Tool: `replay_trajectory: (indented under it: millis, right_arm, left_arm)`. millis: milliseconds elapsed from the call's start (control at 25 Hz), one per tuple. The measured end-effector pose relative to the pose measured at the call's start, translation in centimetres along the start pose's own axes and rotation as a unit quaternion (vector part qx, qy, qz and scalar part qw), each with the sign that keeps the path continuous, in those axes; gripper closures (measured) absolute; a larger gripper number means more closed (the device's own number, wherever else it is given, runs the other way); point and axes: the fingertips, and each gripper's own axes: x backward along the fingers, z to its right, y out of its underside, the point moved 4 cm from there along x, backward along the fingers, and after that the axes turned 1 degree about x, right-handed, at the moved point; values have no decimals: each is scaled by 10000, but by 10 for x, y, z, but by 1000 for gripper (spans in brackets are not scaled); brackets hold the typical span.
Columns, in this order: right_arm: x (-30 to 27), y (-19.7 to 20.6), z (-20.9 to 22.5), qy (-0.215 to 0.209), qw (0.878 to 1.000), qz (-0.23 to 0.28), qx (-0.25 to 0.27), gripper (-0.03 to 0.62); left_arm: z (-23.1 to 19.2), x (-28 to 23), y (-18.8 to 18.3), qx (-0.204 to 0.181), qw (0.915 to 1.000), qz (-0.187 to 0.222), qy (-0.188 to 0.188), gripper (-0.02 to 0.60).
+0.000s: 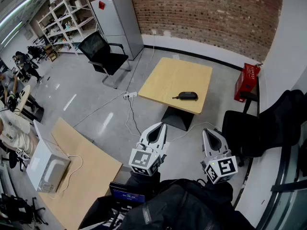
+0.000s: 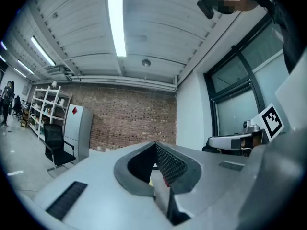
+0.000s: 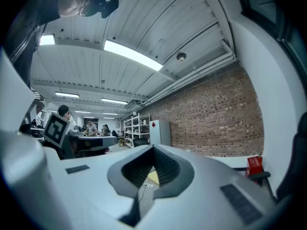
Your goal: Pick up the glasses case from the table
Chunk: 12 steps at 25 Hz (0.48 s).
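The black glasses case [image 1: 185, 96] lies near the right edge of a small square wooden table [image 1: 168, 80], far ahead across the floor in the head view. My left gripper [image 1: 158, 126] and right gripper [image 1: 207, 131] hover side by side close to my body, well short of that table, both pointing level toward it. Each has its jaws shut tip to tip with nothing between them. The left gripper [image 2: 155, 145] looks at a brick wall in its own view. In the right gripper view, the right gripper [image 3: 153, 148] shows a sliver of the yellow tabletop through its jaw gap.
A black office chair [image 1: 103, 51] and a grey cabinet [image 1: 120, 20] stand beyond the table's left. A red box [image 1: 247, 80] and dark chairs [image 1: 259, 128] are on the right. A power strip [image 1: 130, 95] with cables lies on the floor. A wooden desk [image 1: 91, 176] holds a white appliance [image 1: 45, 166].
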Motion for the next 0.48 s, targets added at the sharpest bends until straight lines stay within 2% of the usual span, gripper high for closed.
replay_trajectory:
  millis: [480]
  right_arm:
    - [-5, 2, 13, 72, 10000, -19, -36, 589]
  left_arm:
    - [1, -16, 3, 21, 9999, -29, 150, 583]
